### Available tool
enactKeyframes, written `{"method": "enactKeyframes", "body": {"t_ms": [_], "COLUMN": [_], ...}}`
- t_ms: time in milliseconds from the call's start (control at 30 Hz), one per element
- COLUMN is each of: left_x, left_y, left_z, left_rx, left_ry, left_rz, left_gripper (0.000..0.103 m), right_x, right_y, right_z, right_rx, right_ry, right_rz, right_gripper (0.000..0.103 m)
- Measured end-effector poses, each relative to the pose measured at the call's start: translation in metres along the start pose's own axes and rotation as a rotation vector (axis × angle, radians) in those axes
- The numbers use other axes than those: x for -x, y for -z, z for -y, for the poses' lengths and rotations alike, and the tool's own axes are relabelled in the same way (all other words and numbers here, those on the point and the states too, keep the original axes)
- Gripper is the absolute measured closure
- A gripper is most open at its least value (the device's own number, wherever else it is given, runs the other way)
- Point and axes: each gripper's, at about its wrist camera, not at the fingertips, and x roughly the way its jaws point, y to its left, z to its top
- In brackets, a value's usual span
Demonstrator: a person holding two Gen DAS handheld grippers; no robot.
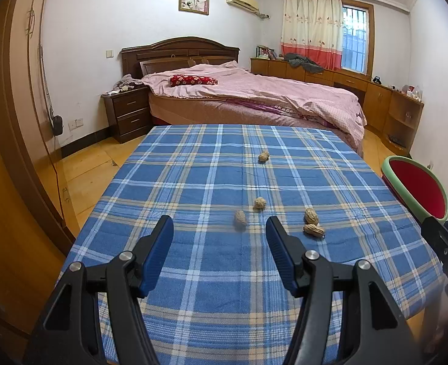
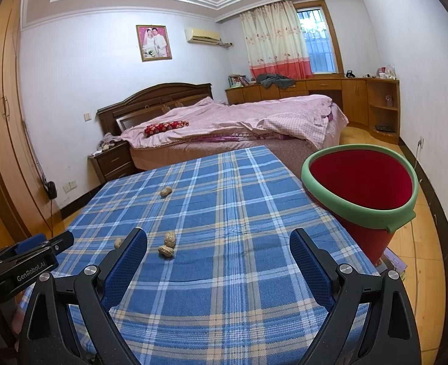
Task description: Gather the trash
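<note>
Several peanut shells lie on the blue plaid tablecloth [image 1: 193, 182]. In the left wrist view one shell [image 1: 240, 219] lies just beyond my open, empty left gripper [image 1: 219, 228]; others lie ahead [image 1: 259, 203], to the right [image 1: 311, 216] [image 1: 313, 230], and far off [image 1: 264, 156]. In the right wrist view a pair of shells [image 2: 169, 238] [image 2: 166, 251] lies left of centre, one far [image 2: 166, 191]. My right gripper [image 2: 218, 243] is open and empty above the cloth [image 2: 239, 213]. A red bucket with a green rim [image 2: 361, 188] stands off the table's right edge; it also shows in the left wrist view [image 1: 415, 187].
A bed with a pink cover [image 1: 254, 97] stands behind the table, a nightstand [image 1: 129, 112] to its left, wooden cabinets [image 1: 376, 97] along the right wall. The left gripper [image 2: 29, 258] shows at the left edge of the right wrist view.
</note>
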Motion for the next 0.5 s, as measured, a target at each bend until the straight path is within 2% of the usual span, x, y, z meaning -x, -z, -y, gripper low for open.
{"method": "enactKeyframes", "body": {"t_ms": [500], "left_x": [0.0002], "left_y": [0.0001], "left_z": [-0.0009], "left_rx": [0.001], "left_ry": [0.0], "left_rz": [0.003], "left_gripper": [0.04], "right_x": [0.0002], "right_y": [-0.0002], "right_z": [0.0001], "right_rx": [0.0], "right_ry": [0.0], "right_rz": [0.001], "right_gripper": [0.008]}}
